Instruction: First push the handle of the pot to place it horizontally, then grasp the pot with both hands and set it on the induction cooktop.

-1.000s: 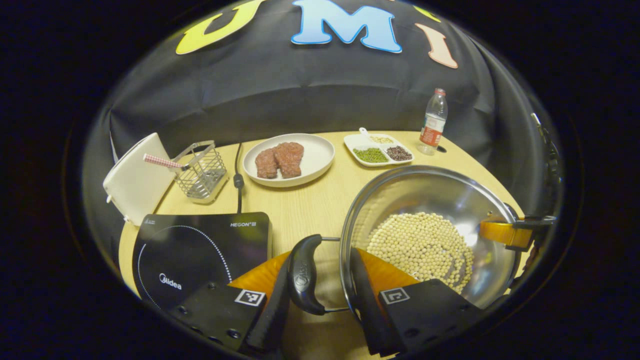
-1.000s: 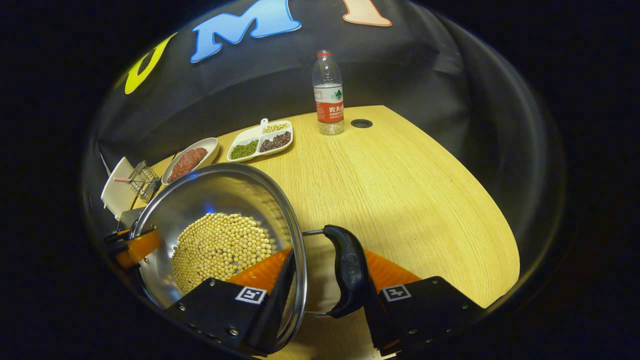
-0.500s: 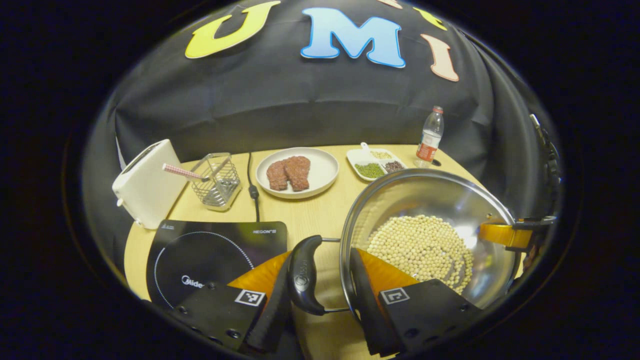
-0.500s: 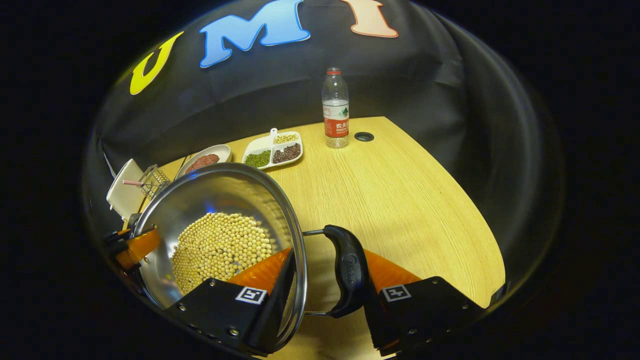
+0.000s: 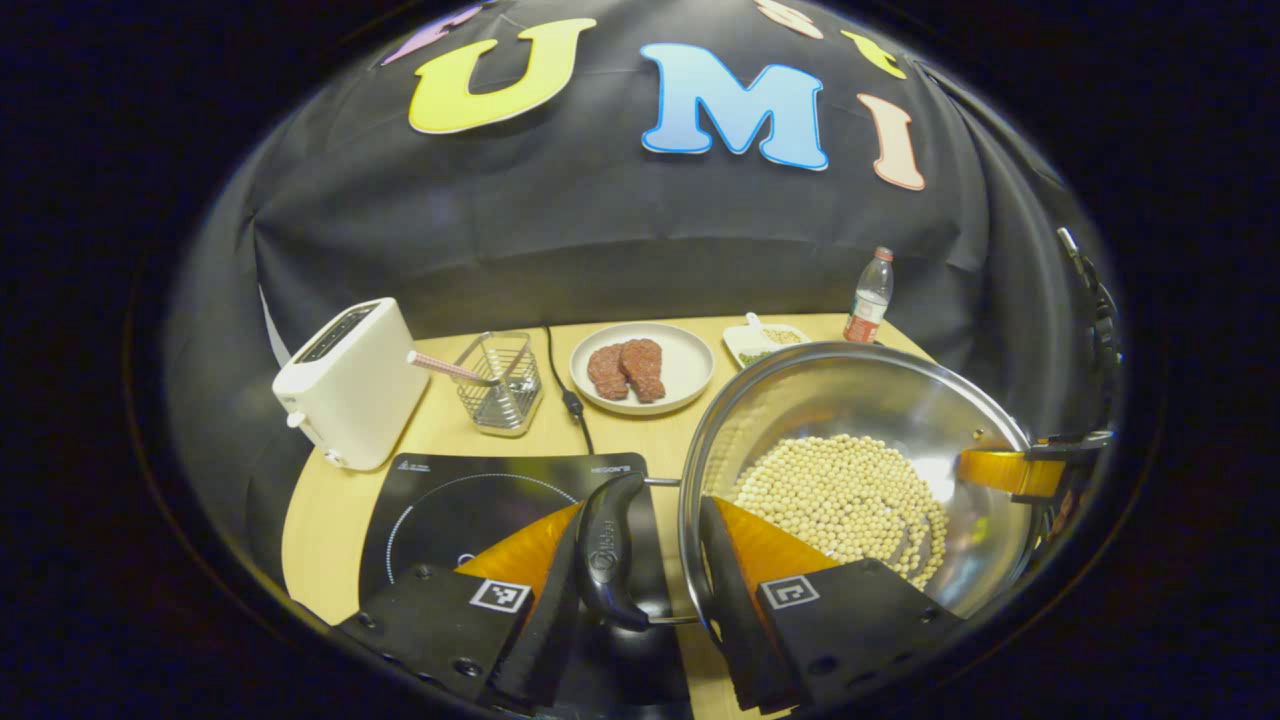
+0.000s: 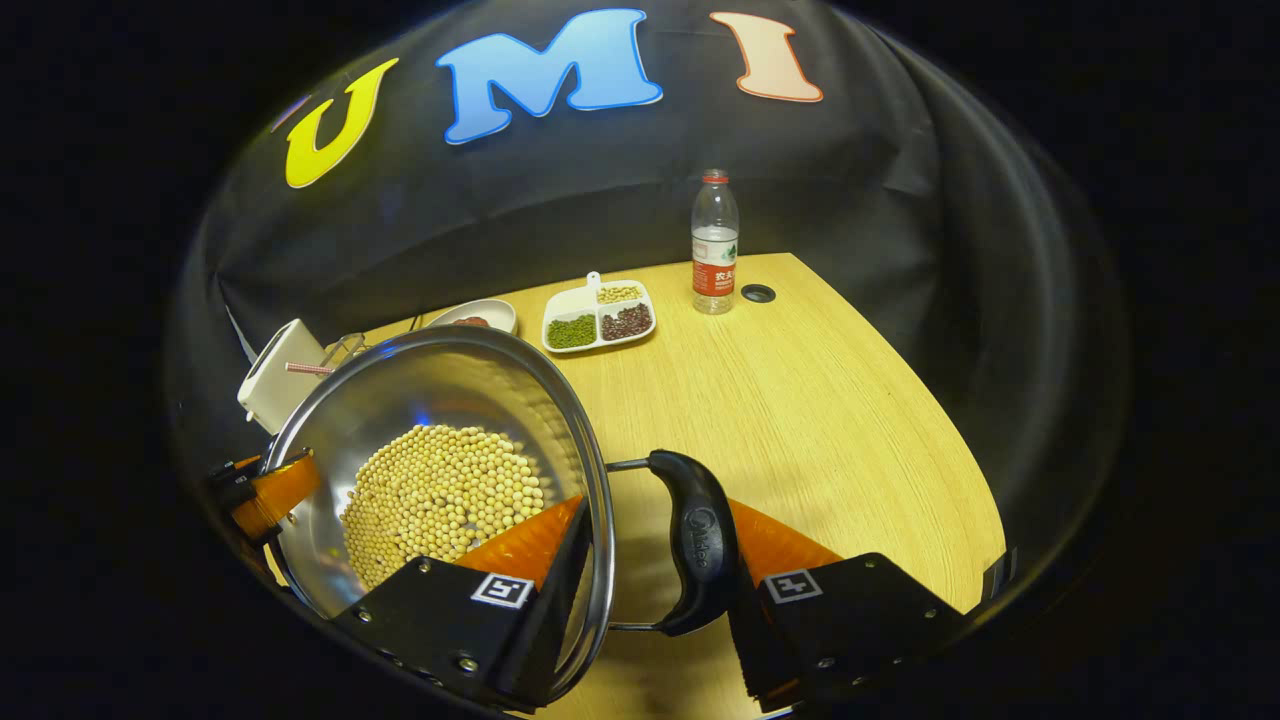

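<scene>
Since a second ago we see the pot (image 5: 850, 470) carried up and leftward: the table (image 6: 800, 420) sits lower and farther in both views, and the induction cooktop (image 5: 470, 500) now lies partly under the left handle (image 5: 605, 550). Pot is shiny steel, round, with a bed of small pale soybeans (image 5: 840, 495) in the bottom, held in the air just right of the cooktop. Left gripper (image 5: 650, 580) has its two fingers clamped across the pot rim, one outside against the curved black handle, one inside the wall. Right gripper (image 6: 650, 580) grips the same way on the opposite black handle (image 6: 695, 540), rim between its fingers. Left gripper view, left to right, gives us a boxy white toaster (image 5: 345, 395), a wire basket (image 5: 500, 380), a black cord (image 5: 565, 385), a round white plate (image 5: 680, 355) with two brown meat pieces (image 5: 625, 368), the glossy black flat cooktop. Right gripper view gives us a white divided dish (image 6: 600, 315) of beans, a clear plastic bottle (image 6: 715, 245) and a wide stretch of bare light woodgrain.
</scene>
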